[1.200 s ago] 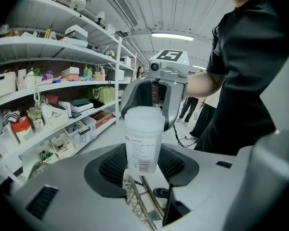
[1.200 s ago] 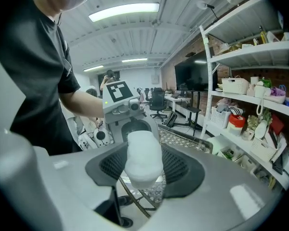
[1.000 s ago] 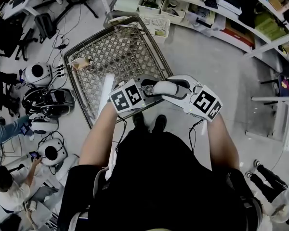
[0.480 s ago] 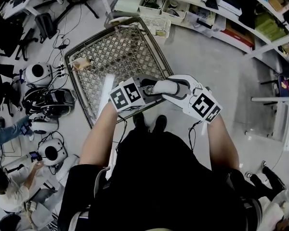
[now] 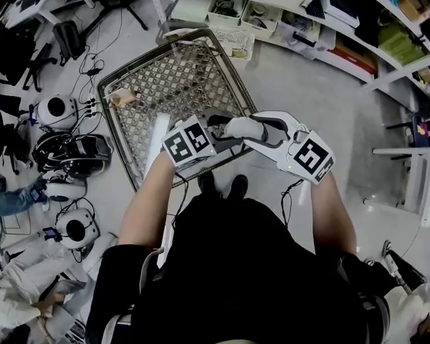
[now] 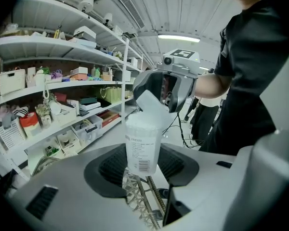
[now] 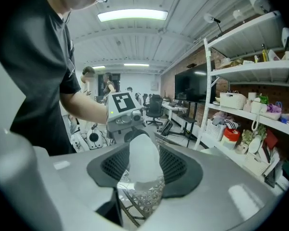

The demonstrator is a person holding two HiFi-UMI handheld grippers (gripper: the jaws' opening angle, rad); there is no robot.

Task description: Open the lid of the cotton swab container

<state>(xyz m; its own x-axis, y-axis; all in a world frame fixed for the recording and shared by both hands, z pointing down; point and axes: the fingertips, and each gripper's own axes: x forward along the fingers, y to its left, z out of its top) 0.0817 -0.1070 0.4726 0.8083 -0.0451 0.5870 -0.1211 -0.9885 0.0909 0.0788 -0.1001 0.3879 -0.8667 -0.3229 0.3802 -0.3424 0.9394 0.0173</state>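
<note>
A clear cotton swab container with a printed label, packed with white swabs, stands upright between the jaws of my left gripper, which is shut on it. Its translucent lid tilts up at the top, with the jaws of my right gripper around its far edge. In the right gripper view the pale lid fills the gap of the right gripper, whose jaws have just closed a little further on it. In the head view the left gripper and right gripper meet tip to tip over a cart.
A wire mesh cart stands right below the grippers. Shelves with bins and boxes run along the back. White round devices and cables lie on the floor at left, where other people crouch.
The right gripper has tilted slightly and its marker cube has shifted a little to the right. The left gripper and the container have stayed where they were.
</note>
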